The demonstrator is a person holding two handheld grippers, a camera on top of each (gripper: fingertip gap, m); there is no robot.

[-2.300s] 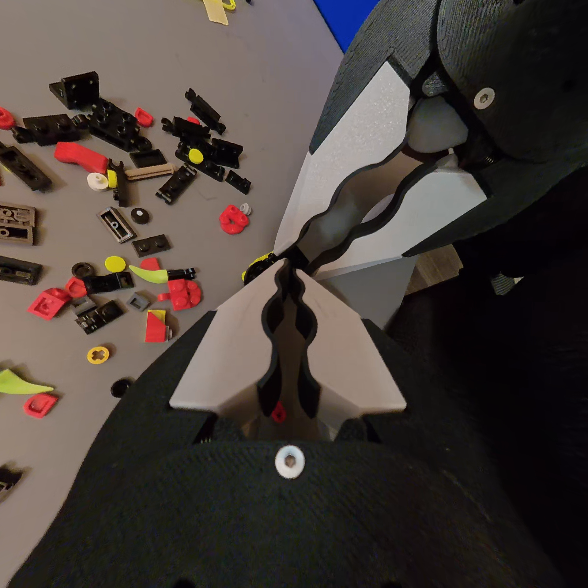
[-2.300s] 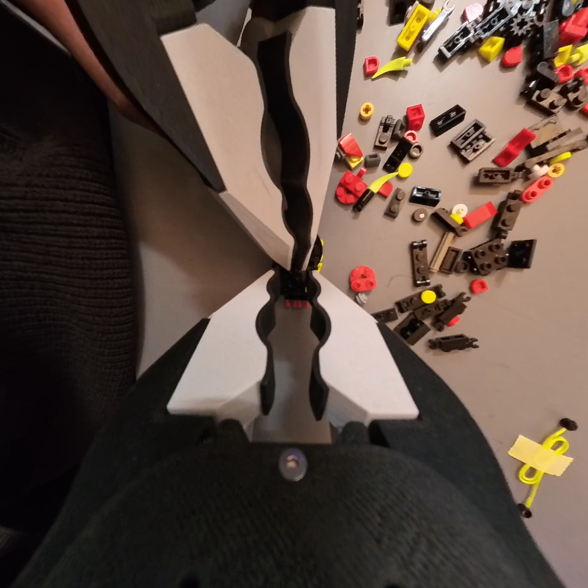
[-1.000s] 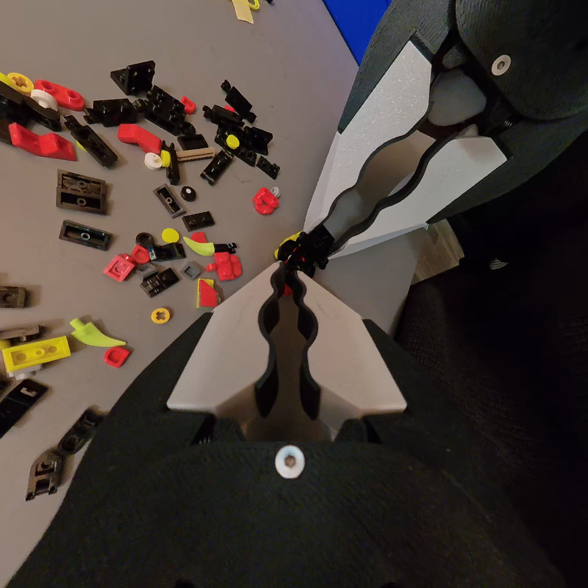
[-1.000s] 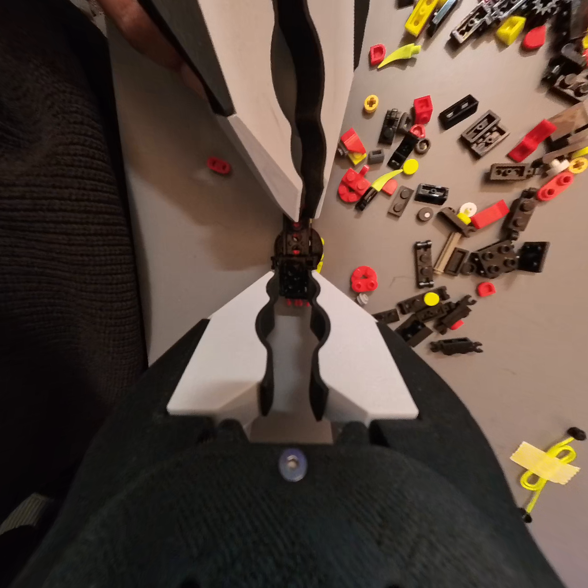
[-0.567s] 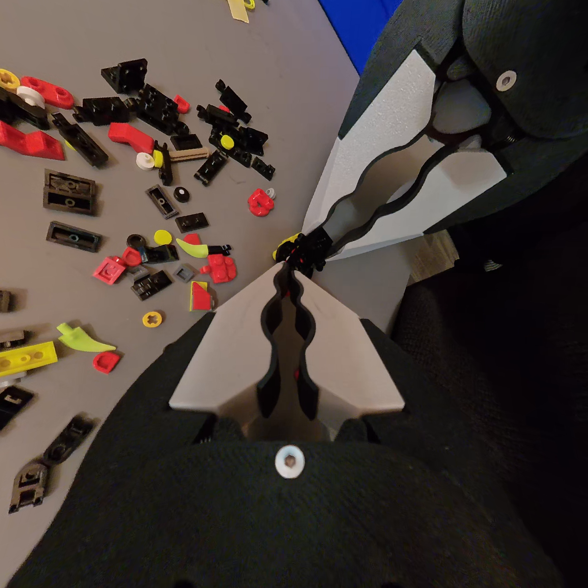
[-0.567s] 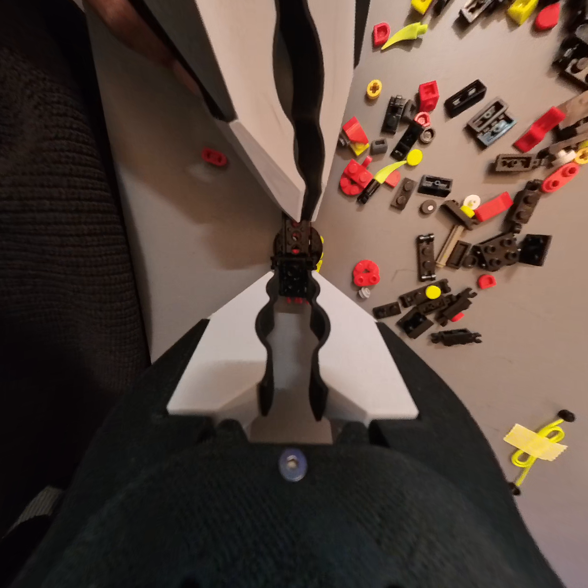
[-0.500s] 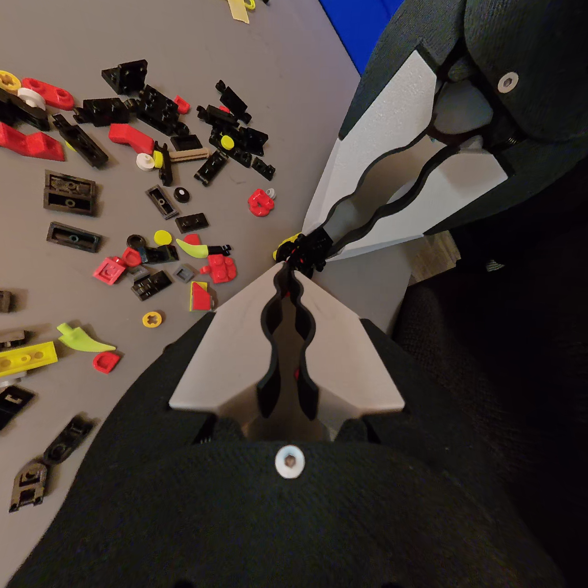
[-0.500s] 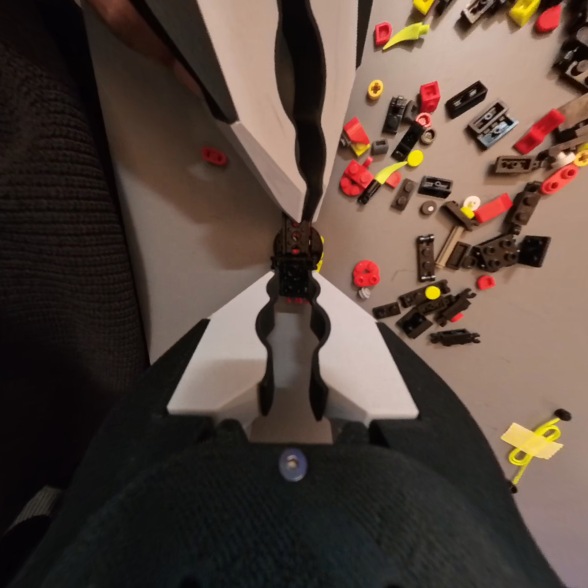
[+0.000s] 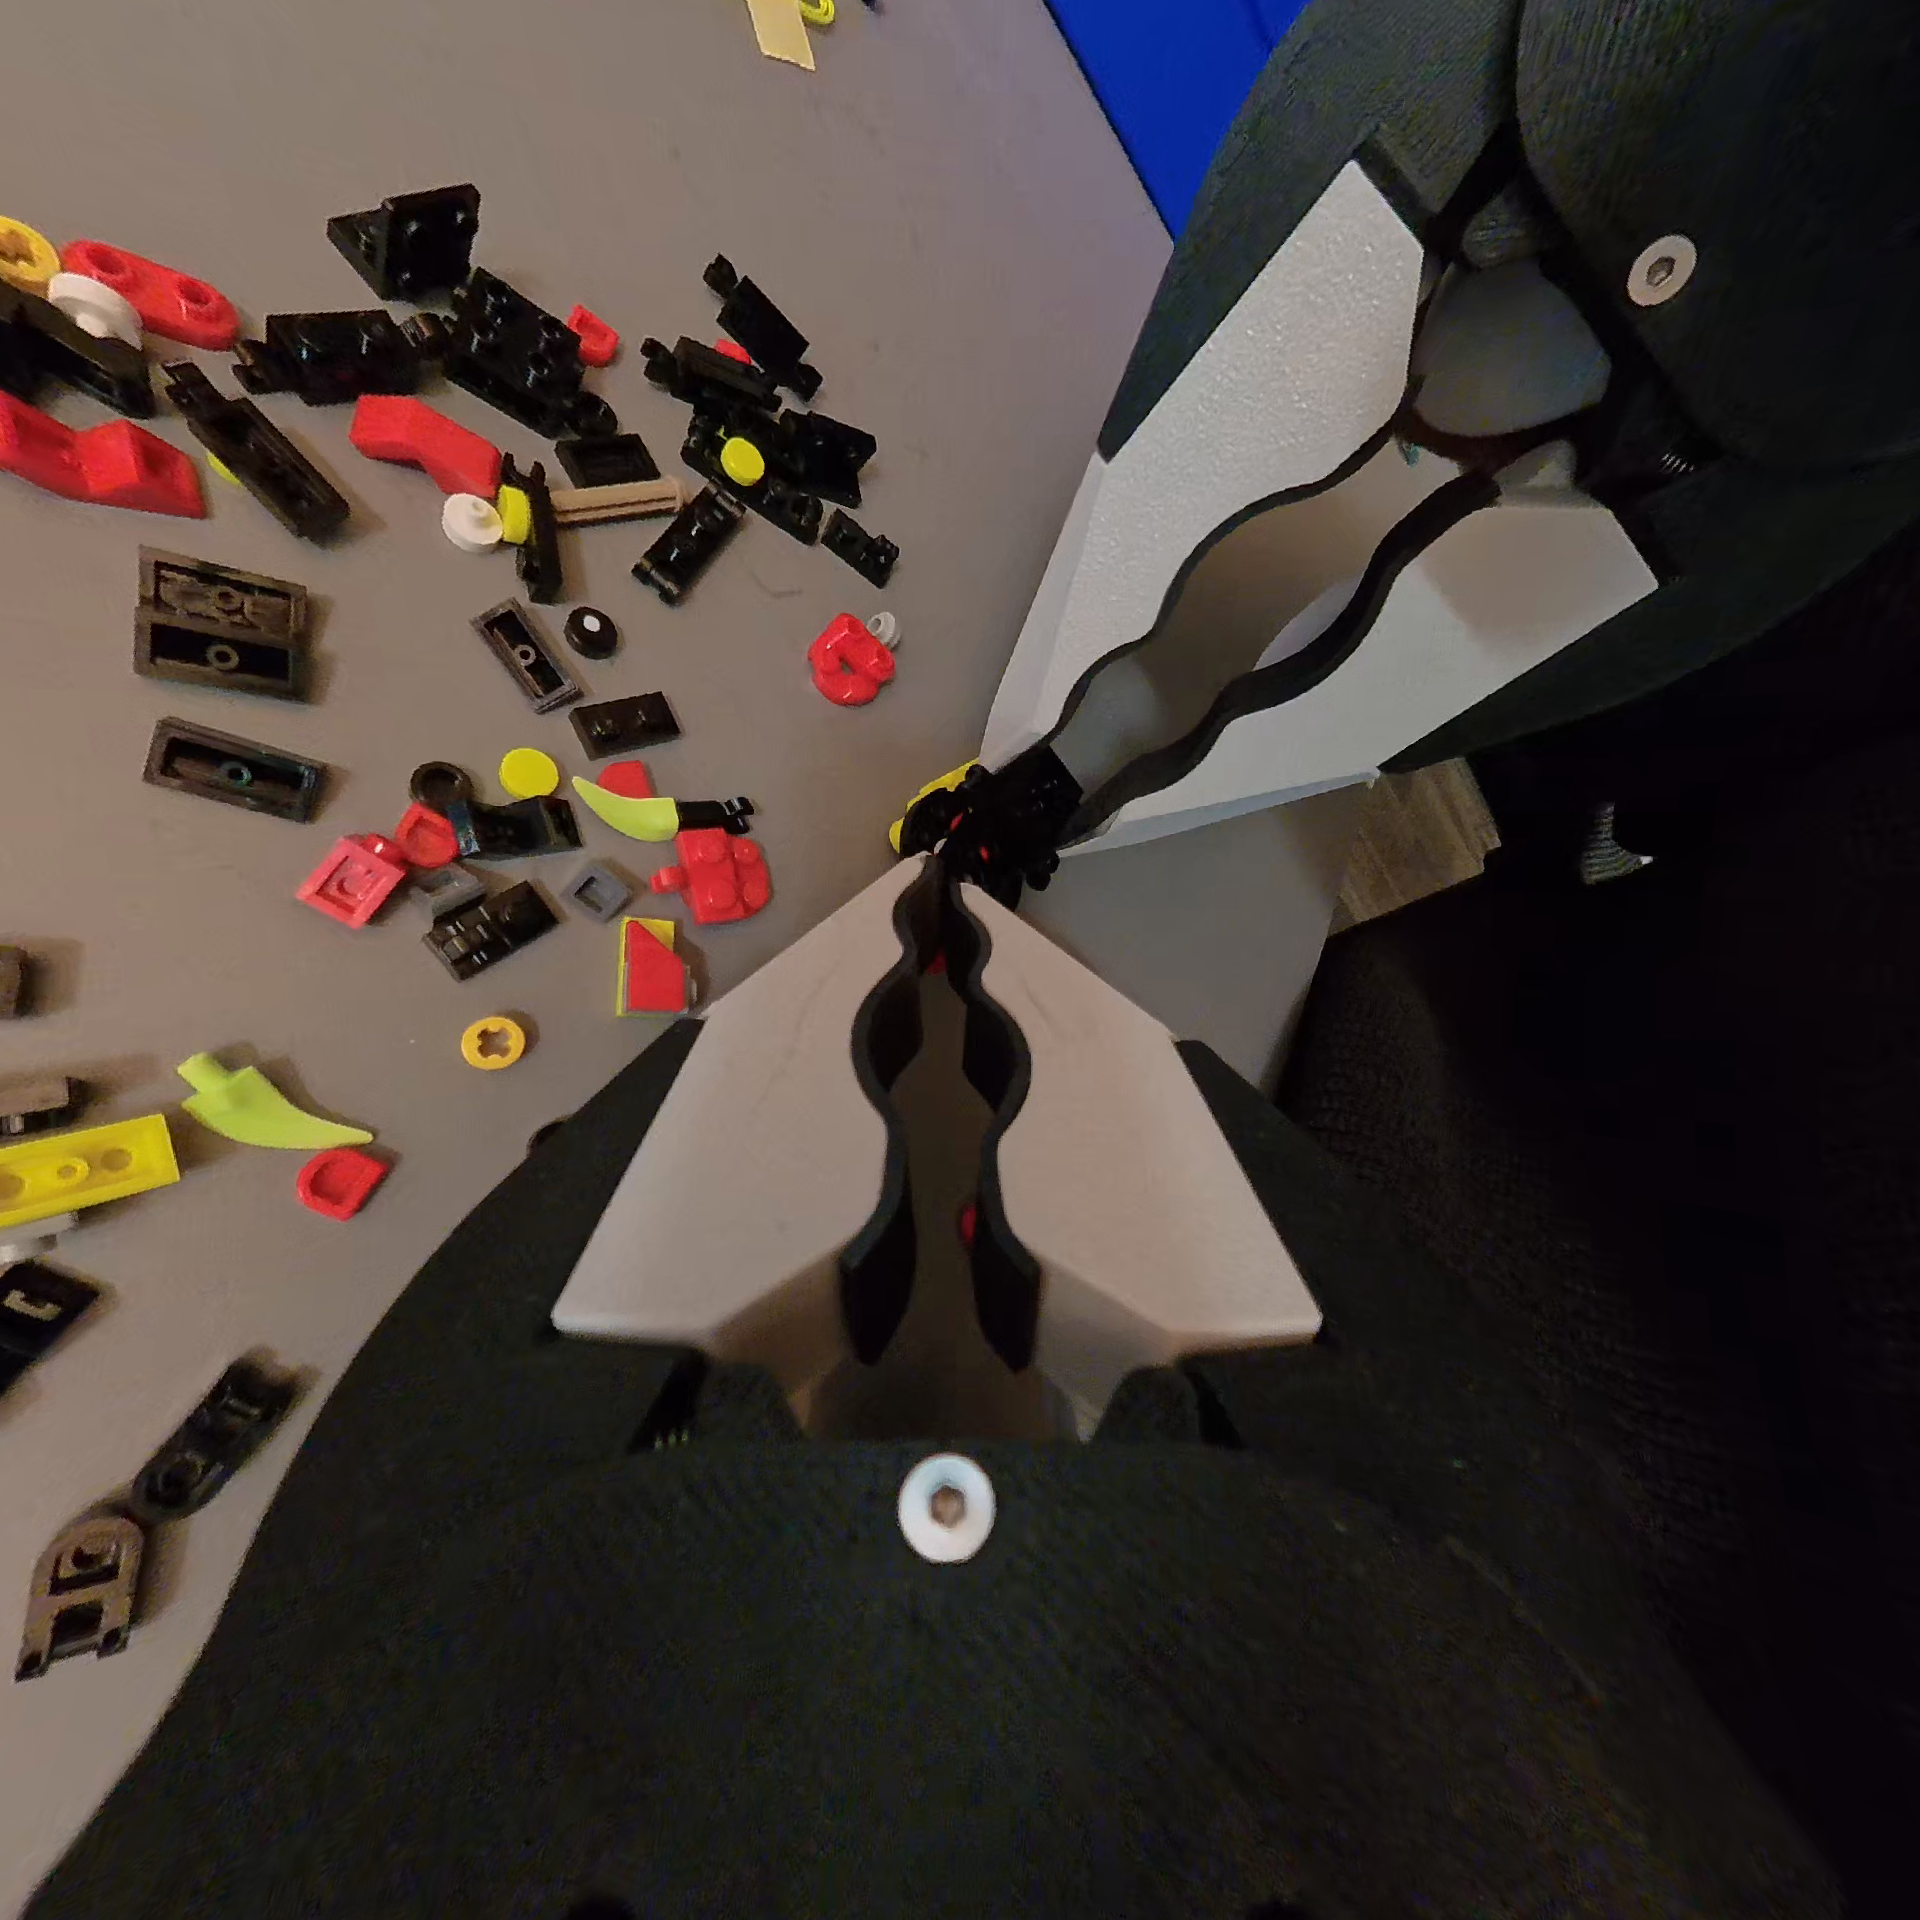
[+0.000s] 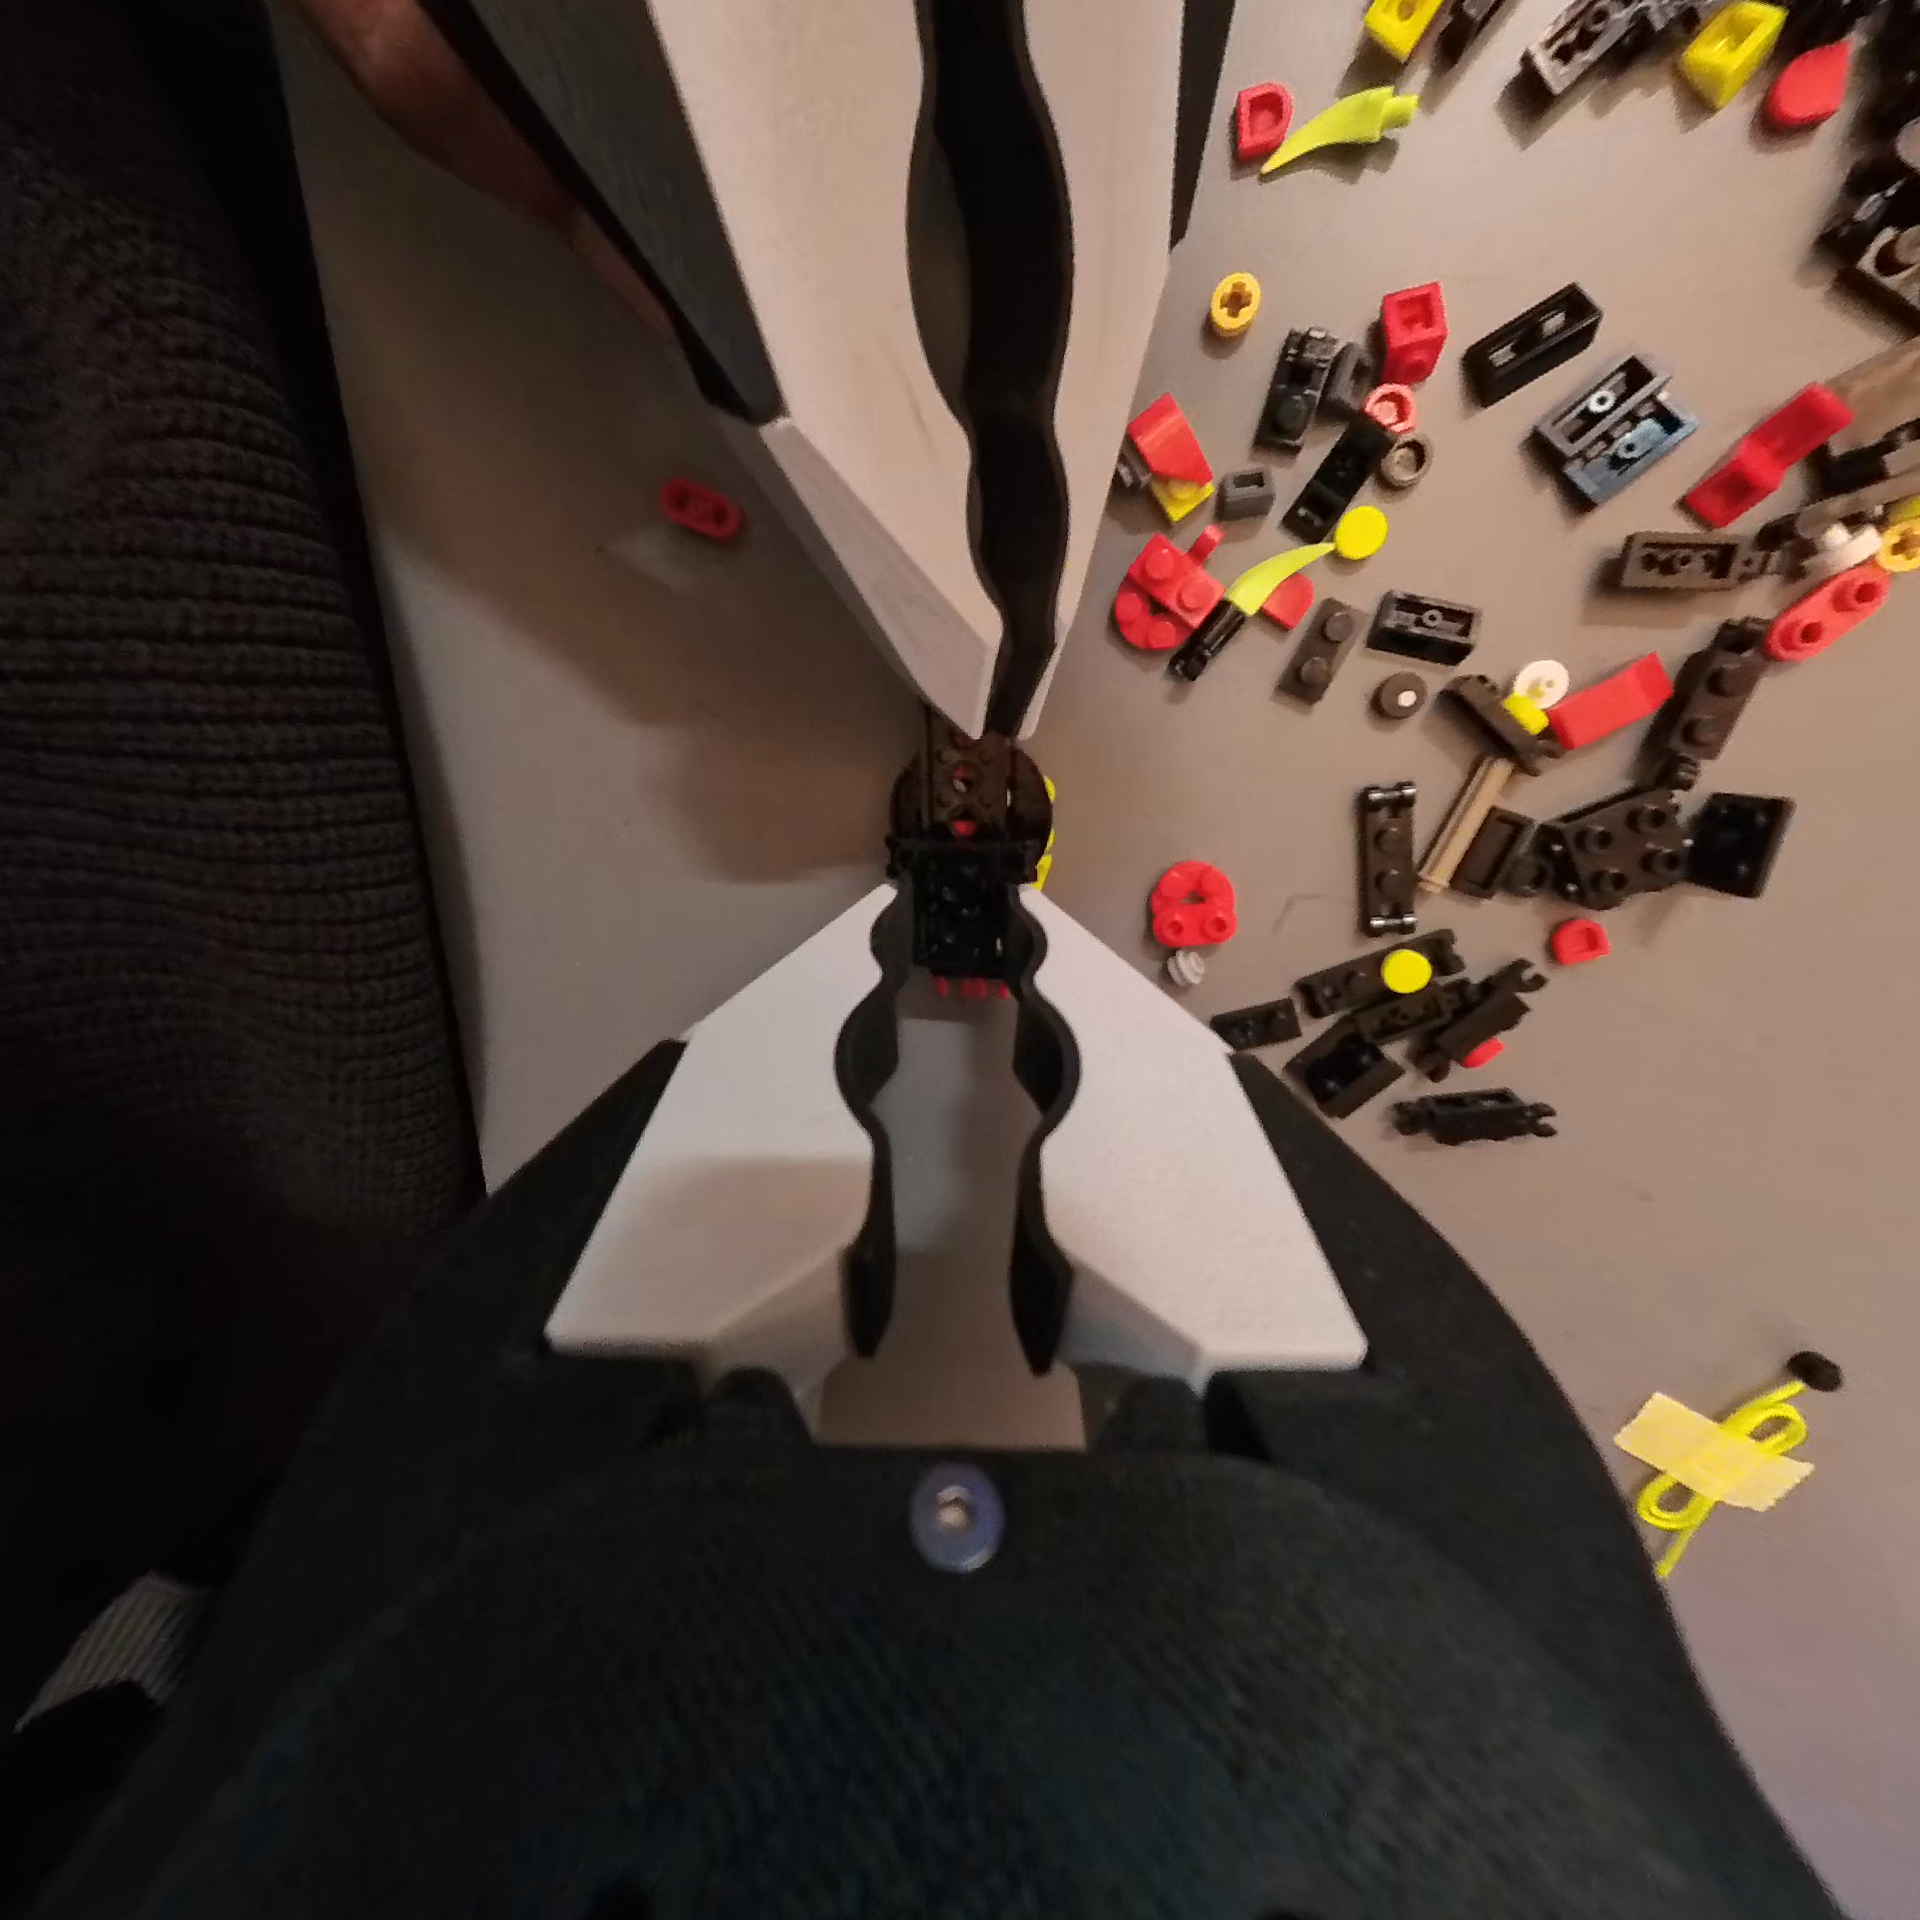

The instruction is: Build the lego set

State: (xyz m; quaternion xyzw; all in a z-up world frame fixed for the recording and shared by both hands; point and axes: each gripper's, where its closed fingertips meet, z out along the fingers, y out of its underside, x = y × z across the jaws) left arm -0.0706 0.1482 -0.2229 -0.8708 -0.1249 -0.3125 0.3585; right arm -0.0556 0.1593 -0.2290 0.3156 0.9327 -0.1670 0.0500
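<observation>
- Loose toy bricks (image 9: 436, 623), black, red and yellow, lie scattered over the grey table (image 9: 883, 208) on the left of the left wrist view.
- The left gripper (image 9: 940, 883) has its wavy black pads drawn together at the tips, which meet the near end of a small black brick assembly (image 9: 997, 821).
- Whether those tips pinch a part of it cannot be told.
- The right gripper (image 10: 961, 935) is partly open around that assembly (image 10: 961, 904), both pads pressed on its black studded block, red pegs showing behind.
- A lone red link (image 10: 698, 509) lies apart on the table (image 10: 1714, 1195).
- A yellow cord under tape (image 10: 1714, 1455) lies near the right edge.
</observation>
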